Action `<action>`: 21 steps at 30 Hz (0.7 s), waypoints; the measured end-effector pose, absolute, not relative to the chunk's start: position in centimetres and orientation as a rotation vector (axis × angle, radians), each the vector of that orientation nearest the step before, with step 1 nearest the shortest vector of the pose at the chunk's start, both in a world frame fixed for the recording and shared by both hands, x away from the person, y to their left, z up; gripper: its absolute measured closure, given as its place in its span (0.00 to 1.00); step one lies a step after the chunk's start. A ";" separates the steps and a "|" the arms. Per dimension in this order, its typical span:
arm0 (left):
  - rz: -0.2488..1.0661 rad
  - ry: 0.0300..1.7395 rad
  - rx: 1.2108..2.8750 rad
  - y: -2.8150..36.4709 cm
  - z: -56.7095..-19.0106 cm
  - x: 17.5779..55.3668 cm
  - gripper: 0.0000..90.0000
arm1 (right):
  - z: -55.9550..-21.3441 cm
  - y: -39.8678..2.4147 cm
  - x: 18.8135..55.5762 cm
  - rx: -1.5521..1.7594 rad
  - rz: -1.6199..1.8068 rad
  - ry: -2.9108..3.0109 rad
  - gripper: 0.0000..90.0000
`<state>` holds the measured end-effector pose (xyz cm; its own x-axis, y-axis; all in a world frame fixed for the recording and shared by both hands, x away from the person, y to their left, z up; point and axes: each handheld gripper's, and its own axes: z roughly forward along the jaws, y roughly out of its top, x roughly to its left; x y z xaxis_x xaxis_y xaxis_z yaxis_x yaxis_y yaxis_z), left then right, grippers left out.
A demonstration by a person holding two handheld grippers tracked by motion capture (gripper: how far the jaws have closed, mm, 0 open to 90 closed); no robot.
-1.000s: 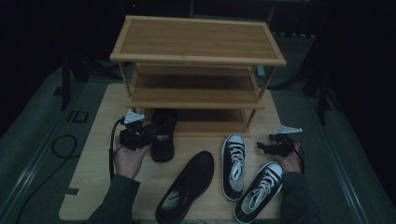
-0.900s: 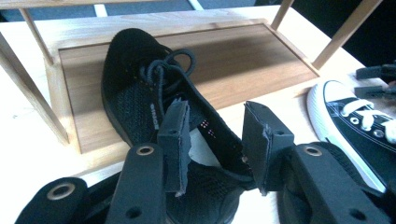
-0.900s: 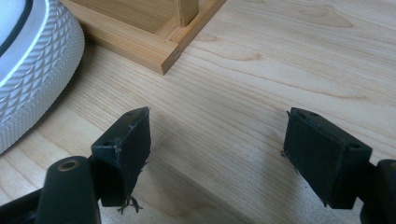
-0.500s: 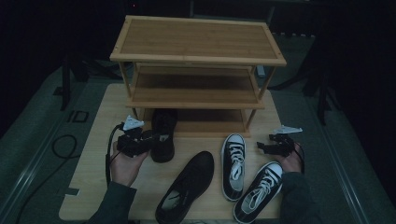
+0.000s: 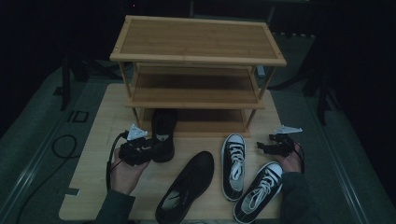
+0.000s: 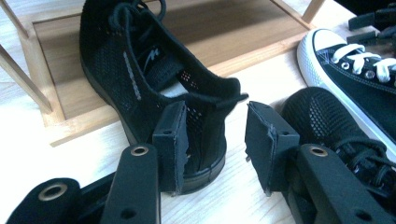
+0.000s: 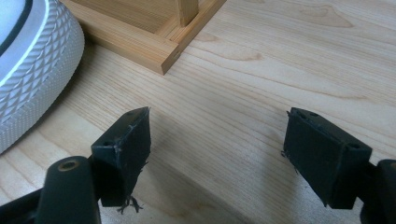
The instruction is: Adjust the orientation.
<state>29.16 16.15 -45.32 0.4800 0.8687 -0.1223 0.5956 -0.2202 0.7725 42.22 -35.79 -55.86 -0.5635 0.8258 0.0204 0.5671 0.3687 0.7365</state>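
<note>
- Shoe rack [image 5: 198,51] of pale wood is taken as the landmark; it is seen standing on the tabletop [image 5: 93,140] with three shelves
- Black mesh shoe [image 5: 163,133] is seen with its toe set on the rack's lowest shelf and its heel sticking out over the rack's front edge
- Left tool [image 5: 140,150] is held just in front of the rack, at that shoe's heel; its jaws have just been opening and stand spread, one pad [image 6: 172,140] close beside the heel, the other clear of it, so the heel is not pinched
- Second black shoe [image 5: 187,186] is laid farther out from the rack's front, slanted
- Two black-and-white sneakers [image 5: 233,163] are laid in front of the rack's right half
- Right tool [image 5: 275,145] is held near the rack's front right corner, jaws spread wide over bare wood, nothing between them
</note>
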 end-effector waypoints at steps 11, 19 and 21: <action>0.405 1.250 1.953 16.5 -47.0 28.8 0.65 | -55.9 -35.8 42.2 1.218 1.020 2.282 0.25; 0.392 1.261 1.980 16.3 -47.9 28.8 0.64 | -55.9 -35.8 42.2 1.218 1.018 2.283 0.25; 0.382 1.265 1.988 16.2 -48.3 28.9 0.64 | -55.9 -35.8 42.2 1.217 1.019 2.283 0.25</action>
